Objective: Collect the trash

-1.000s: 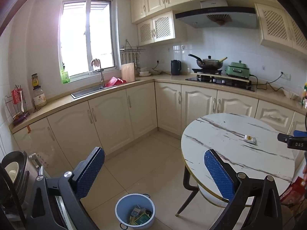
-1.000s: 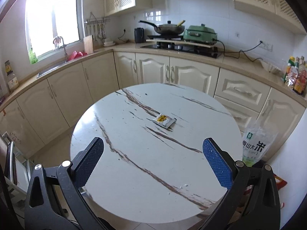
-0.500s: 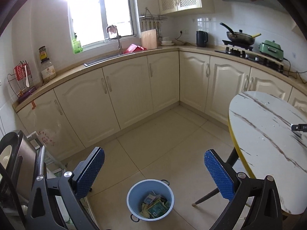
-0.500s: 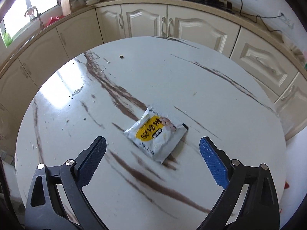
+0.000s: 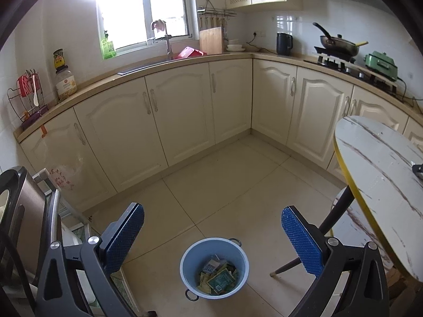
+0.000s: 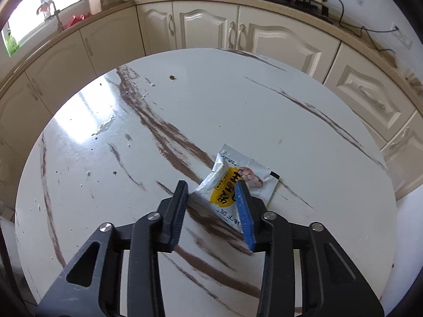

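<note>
A silver snack packet (image 6: 224,182) with a yellow label lies flat on the round marble-patterned table (image 6: 211,100). My right gripper (image 6: 211,185) points down at it with its jaws closing. The packet's left half lies between them; the right finger rests over its middle, and the left pad stands just off its left edge. My left gripper (image 5: 211,210) is open and holds nothing. It hangs above the floor over a blue bin (image 5: 185,257) that holds several wrappers (image 5: 218,277). The table's yellow edge (image 5: 343,163) shows to its right.
Cream cabinets (image 5: 185,111) under a countertop run around the room, with a sink, kettle (image 5: 284,43) and stove on top. A metal appliance (image 5: 23,211) stands at the left. The dark table leg (image 5: 325,224) slants beside the bin. Crumbs (image 6: 172,77) dot the table.
My right gripper dropped onto the packet and its jaws narrowed from wide open to either side of it. My left gripper swung left, away from the table, and settled over the blue bin.
</note>
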